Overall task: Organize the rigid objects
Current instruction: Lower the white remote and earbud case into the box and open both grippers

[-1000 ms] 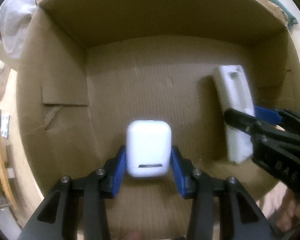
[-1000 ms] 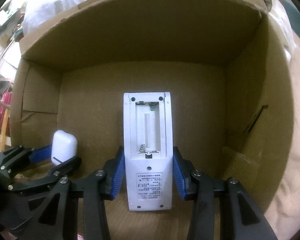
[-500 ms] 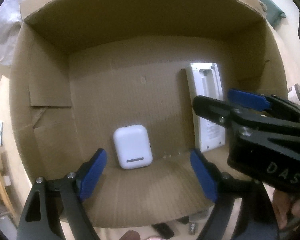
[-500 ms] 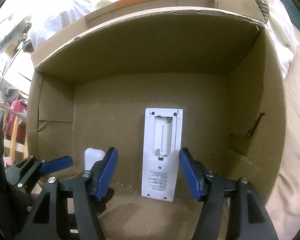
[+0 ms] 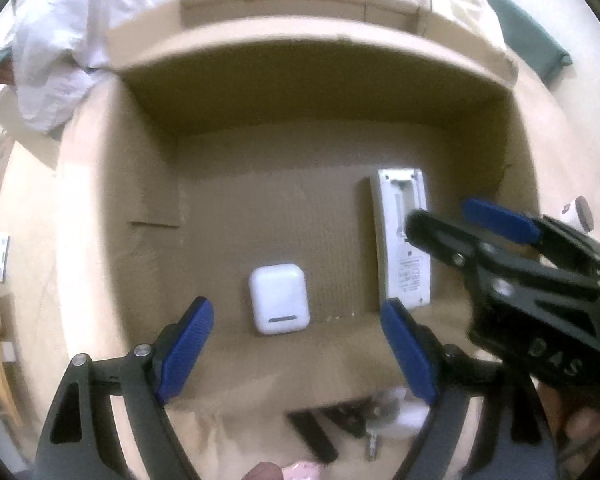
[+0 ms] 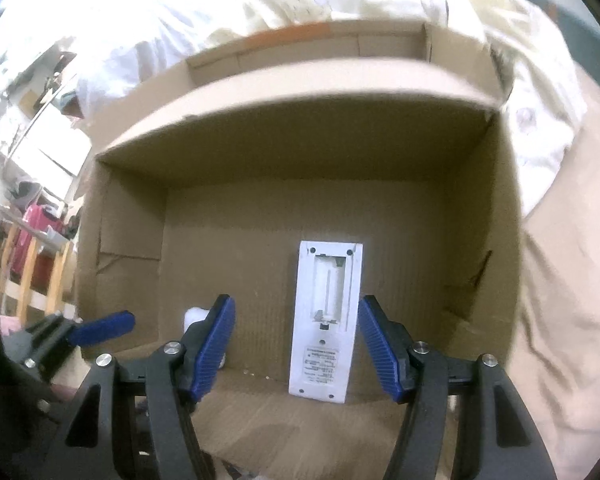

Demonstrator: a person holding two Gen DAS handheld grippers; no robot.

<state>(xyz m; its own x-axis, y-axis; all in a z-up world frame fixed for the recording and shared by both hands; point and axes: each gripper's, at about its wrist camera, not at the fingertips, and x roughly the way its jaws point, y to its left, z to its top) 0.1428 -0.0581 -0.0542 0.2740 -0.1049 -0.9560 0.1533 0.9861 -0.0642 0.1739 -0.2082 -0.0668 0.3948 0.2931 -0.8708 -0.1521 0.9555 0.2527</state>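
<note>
**Two items down in the box, both tongs free**

Rumpled pale bedding [image 5: 60, 52] fills the upper left of the left wrist view, behind a cardboard box [image 5: 112, 240] that takes up most of the frame. On the box floor lie a white earbud case [image 5: 279, 298] at centre and a white remote [image 5: 404, 240], back up with its battery bay uncovered, to the right, the two well apart. The left gripper [image 5: 296, 352] at the bottom is spread wide and holds nothing. Small dark things outside the near wall, at the bottom, are too blurred to name and may be what is left to sort.

From the right wrist view, the right gripper [image 6: 296, 350] also stands spread and empty, the remote lying past it. Much of the floor is bare in the middle and upper part of the frame, so more items should fit; the tall walls mean lifting straight up before swinging out.
</note>
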